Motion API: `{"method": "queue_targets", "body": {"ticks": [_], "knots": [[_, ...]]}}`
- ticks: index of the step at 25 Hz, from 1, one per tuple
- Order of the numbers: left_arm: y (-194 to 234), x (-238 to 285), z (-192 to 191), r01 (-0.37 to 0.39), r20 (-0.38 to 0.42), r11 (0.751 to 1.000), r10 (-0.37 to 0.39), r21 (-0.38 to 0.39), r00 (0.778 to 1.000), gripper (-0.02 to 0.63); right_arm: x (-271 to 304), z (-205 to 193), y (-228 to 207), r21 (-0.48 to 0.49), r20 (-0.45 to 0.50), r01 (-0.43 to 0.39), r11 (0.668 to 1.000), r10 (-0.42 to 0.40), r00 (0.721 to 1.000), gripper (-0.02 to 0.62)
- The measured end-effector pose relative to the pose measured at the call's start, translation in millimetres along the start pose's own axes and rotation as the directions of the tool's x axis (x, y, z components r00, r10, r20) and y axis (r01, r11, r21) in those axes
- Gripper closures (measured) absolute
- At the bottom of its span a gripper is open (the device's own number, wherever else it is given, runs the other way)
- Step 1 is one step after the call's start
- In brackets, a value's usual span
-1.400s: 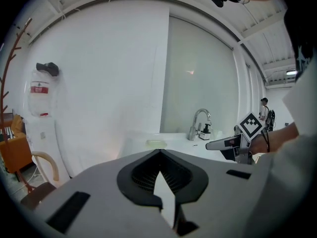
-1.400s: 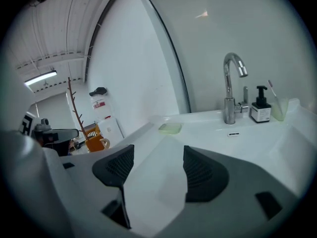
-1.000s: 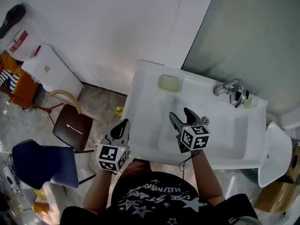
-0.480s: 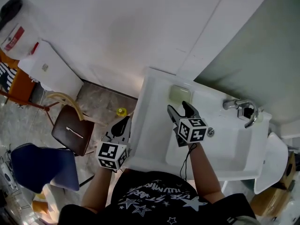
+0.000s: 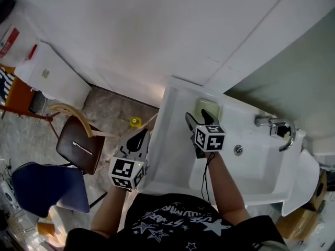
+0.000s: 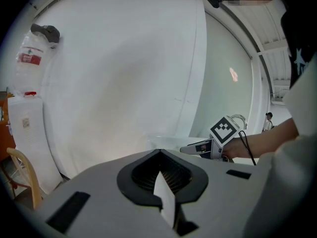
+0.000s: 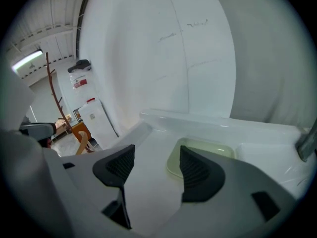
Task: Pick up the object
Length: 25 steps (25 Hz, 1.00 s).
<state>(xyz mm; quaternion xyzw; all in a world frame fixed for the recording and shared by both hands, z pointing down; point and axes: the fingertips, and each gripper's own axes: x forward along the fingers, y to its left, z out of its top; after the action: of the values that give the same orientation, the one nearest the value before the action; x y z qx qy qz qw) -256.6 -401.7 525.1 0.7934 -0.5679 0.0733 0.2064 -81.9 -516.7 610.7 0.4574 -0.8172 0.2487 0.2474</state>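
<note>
I'm on the approach, right gripper (image 5: 196,115) spread just short of the soap dish (image 5: 212,106), gotta straddle and squeeze next; left gripper (image 5: 139,136) pressed together.

The right gripper (image 5: 196,115) covers the near edge of the pale green soap dish (image 5: 212,105); whether it holds soap cannot be told. The faucet (image 7: 308,140) is cut off at the frame edge. Print on the bottle label (image 6: 30,59) is too small to read.
</note>
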Motion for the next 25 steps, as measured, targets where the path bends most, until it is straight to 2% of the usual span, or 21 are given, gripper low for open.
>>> {"method": "queue_targets", "body": {"ticks": [11, 15, 21, 25], "knots": [[13.3, 13.7, -16.1, 0.004, -0.033, 1.000, -0.004, -0.005, 0.999, 0.589, 29.5, -23.3, -11.2, -0.009, -0.090, 0.049, 0.999, -0.050, 0.995, 0.395], [10.3, 15.1, -18.5, 0.014, -0.060, 1.000, -0.016, -0.027, 0.998, 0.589, 34.7, -26.3, -12.4, -0.040, -0.103, 0.070, 0.997, -0.074, 0.992, 0.418], [12.6, 16.8, -22.2, 0.004, -0.045, 1.000, -0.005, -0.017, 0.999, 0.589, 37.7, -28.6, -15.9, -0.148, -0.124, 0.136, 0.980, -0.155, 0.980, 0.470], [10.8, 17.2, -22.4, 0.007, -0.045, 1.000, -0.008, -0.012, 0.999, 0.589, 39.0, -28.7, -12.4, -0.177, -0.127, 0.152, 0.972, -0.176, 0.976, 0.507]]}}
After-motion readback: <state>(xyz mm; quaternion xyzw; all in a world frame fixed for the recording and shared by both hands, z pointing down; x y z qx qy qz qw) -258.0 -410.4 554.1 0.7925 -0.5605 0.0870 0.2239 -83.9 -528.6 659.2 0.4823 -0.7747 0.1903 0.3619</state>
